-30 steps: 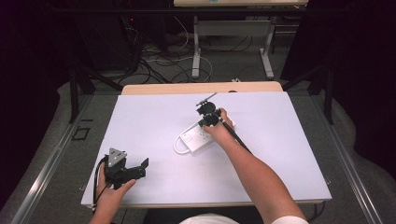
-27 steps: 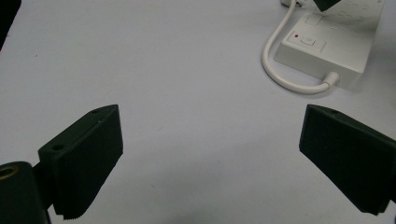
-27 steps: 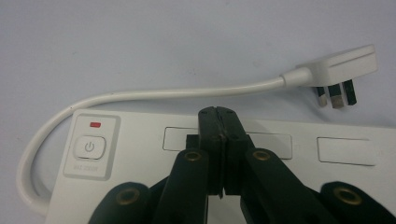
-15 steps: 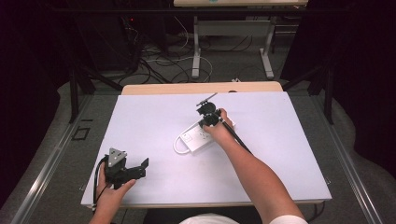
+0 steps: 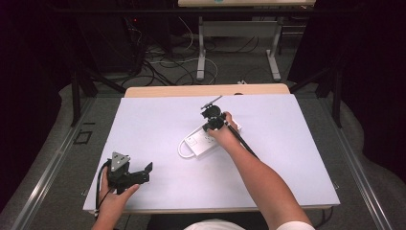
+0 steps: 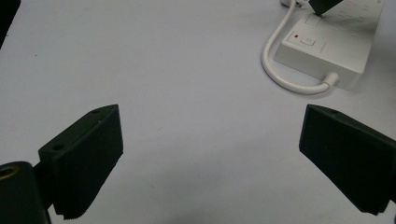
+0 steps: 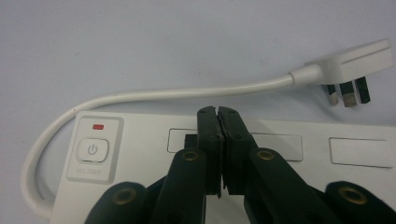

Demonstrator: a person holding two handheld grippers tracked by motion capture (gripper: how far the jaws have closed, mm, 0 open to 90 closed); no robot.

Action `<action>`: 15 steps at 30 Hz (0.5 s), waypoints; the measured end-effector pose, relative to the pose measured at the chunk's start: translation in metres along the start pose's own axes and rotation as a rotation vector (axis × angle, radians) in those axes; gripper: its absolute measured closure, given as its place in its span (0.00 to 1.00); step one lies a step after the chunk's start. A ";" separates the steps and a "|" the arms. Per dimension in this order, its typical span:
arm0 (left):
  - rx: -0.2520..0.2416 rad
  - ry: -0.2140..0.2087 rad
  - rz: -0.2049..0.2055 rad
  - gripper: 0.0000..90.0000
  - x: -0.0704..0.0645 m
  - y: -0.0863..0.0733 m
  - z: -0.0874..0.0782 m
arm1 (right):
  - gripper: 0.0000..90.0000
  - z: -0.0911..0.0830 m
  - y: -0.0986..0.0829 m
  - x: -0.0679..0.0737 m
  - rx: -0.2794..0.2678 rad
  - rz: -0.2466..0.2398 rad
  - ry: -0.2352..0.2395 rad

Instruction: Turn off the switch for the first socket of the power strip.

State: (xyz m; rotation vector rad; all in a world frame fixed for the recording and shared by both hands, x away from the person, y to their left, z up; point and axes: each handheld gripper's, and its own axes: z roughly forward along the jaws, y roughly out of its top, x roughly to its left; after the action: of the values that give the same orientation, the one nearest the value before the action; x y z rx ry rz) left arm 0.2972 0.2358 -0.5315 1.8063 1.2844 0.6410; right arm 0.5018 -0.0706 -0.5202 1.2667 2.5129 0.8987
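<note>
Bright, even overhead light on the table point(image 5: 158, 120); dark surroundings, soft shadows.

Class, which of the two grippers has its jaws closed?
The right gripper, over the white power strip; its jaws meet, while the left gripper gapes wide.

White power strip point(image 7: 280, 158), red light point(image 7: 98, 126), black fingers point(image 7: 208, 140).

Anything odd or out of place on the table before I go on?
Nothing damaged or spilled. The power strip lies flat, its own plug loose on the table beside it, pins bare. The right gripper is shut above the strip.
</note>
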 end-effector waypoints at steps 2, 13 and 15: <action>0.000 0.000 0.000 0.07 0.000 0.000 0.000 | 0.98 0.000 0.000 0.000 0.005 0.000 -0.001; -0.002 0.001 0.000 0.07 0.000 0.000 0.000 | 0.98 0.000 0.000 0.000 0.013 0.001 -0.001; -0.002 0.001 0.000 0.07 0.000 0.000 0.000 | 0.98 0.000 0.000 -0.001 0.000 0.007 0.003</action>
State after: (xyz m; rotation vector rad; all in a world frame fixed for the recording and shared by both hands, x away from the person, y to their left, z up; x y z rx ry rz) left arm 0.2971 0.2358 -0.5314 1.8046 1.2833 0.6431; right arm 0.5020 -0.0713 -0.5206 1.2755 2.5119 0.9032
